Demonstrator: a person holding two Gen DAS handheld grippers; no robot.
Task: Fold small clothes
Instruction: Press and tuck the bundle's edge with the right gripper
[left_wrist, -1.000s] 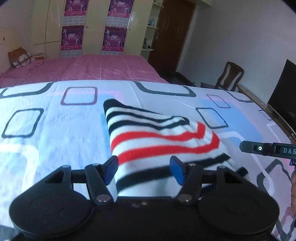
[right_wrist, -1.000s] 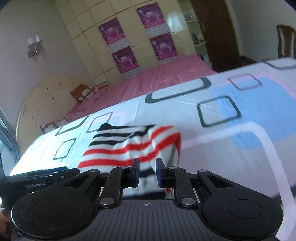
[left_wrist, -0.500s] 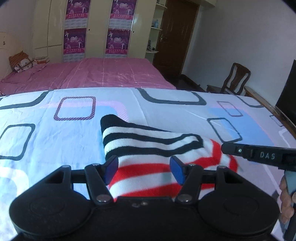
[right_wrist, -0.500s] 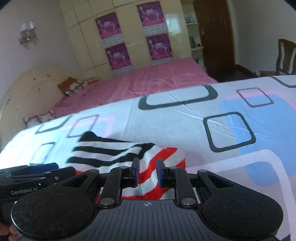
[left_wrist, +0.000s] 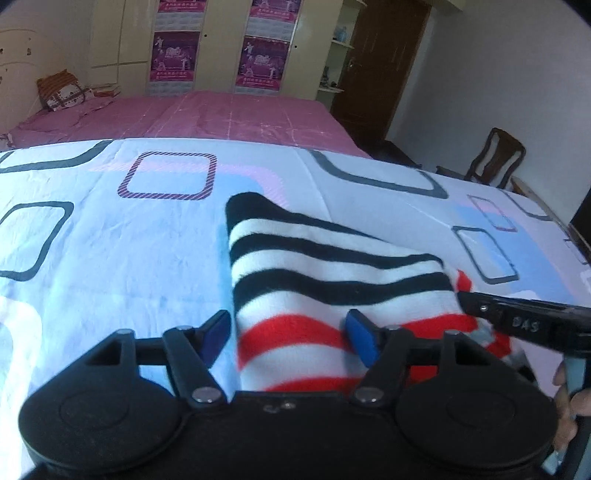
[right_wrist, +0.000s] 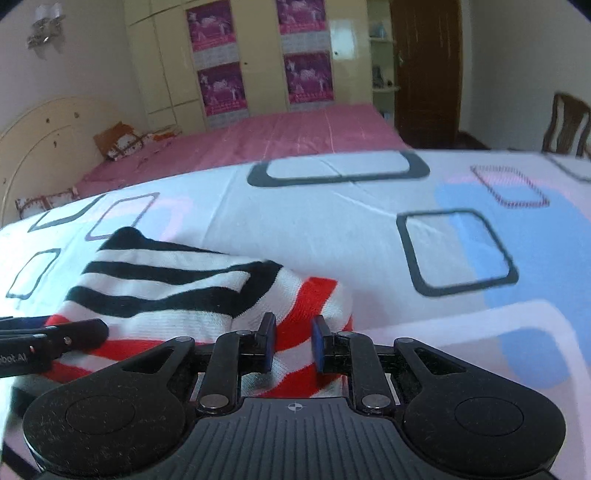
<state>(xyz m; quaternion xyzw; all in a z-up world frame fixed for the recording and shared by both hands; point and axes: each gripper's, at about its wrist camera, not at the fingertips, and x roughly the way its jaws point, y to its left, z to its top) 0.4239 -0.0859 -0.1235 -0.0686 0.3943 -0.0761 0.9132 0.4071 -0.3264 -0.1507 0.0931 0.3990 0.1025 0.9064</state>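
Sweater (left_wrist: 332, 280) folded over since earlier; right tool (right_wrist: 293, 345) released.

I am in a home bedroom. Under me lies a bed sheet (left_wrist: 110, 240) printed with rounded squares, and beyond it, at twelve o'clock, a bed with a pink cover (left_wrist: 207, 118). A cushion (left_wrist: 61, 92) rests at its ten o'clock end, near a curved cream headboard (right_wrist: 40, 140). Straight ahead stands a cream wardrobe (right_wrist: 258, 62) with purple posters (left_wrist: 171, 55) on its doors. At one o'clock I see a dark wooden door (left_wrist: 376, 70), with small shelves (left_wrist: 340, 40) beside it. A wooden chair (left_wrist: 496, 155) stands against the white wall at two o'clock. A wall lamp (right_wrist: 44, 22) hangs at ten o'clock in my right view.
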